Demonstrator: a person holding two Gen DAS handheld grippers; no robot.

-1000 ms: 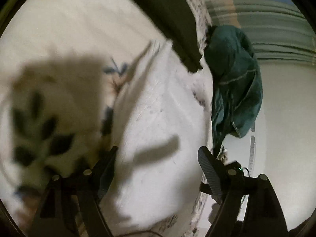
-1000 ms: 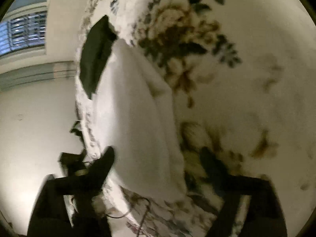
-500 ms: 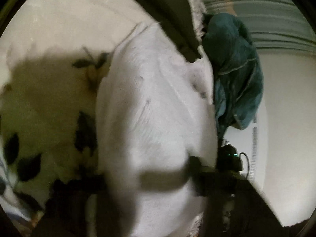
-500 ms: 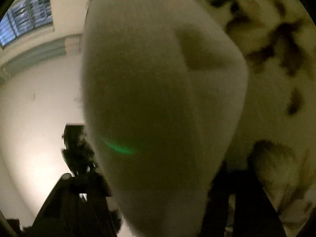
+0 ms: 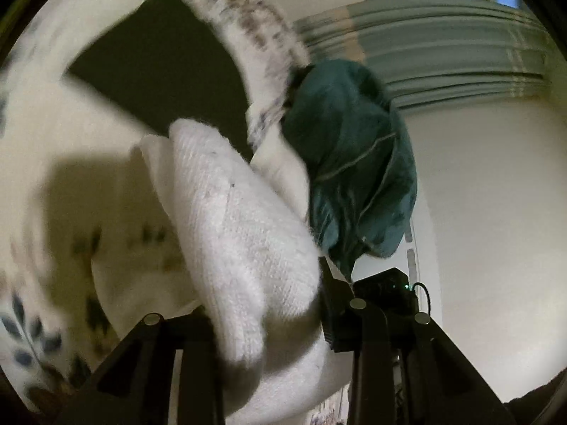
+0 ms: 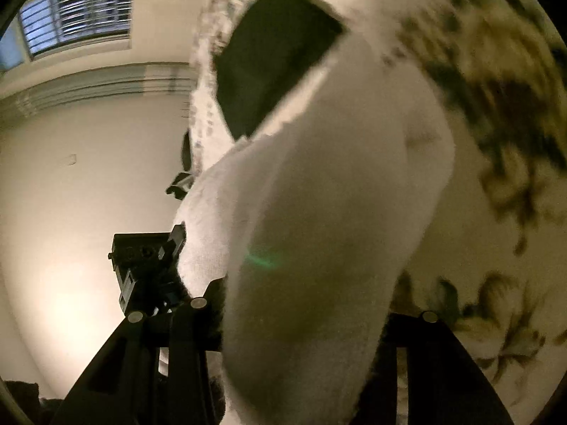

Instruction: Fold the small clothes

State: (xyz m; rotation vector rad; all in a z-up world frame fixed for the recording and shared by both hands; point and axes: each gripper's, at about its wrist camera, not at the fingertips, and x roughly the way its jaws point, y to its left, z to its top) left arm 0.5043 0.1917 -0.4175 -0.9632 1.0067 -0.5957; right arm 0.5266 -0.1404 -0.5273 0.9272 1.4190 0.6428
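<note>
White knit cloth (image 5: 248,241) fills the middle of both my wrist views. On my left gripper (image 5: 265,304) I see the two black fingers standing on either side of a doubled-over bundle of it, the right finger (image 5: 327,283) pressed against the fabric's edge and the left one mostly buried under the fold, so I read that gripper as clamped on the cloth. The bundle rises forward and to the left from the jaws, its ribbed outer face toward the lens, a second white layer tucked behind it.

My right gripper (image 6: 304,322) looks along the same white cloth (image 6: 319,212), which bulges right up to the camera and hides most of both fingers; the fabric runs down between them and they sit tight to its sides, so it too grips the cloth. A faint green glint lies on the fabric close to the lens.

Both tools are tilted over a floral bedspread (image 5: 53,318), seen in the right view as blurred brown blooms (image 6: 496,88). A dark green flat piece (image 5: 159,63) lies on the spread beyond the white cloth, also in the right view (image 6: 273,53). A teal garment (image 5: 354,163) hangs bunched at the bed's edge. A small black device (image 5: 386,283) sits by my left fingers.
</note>
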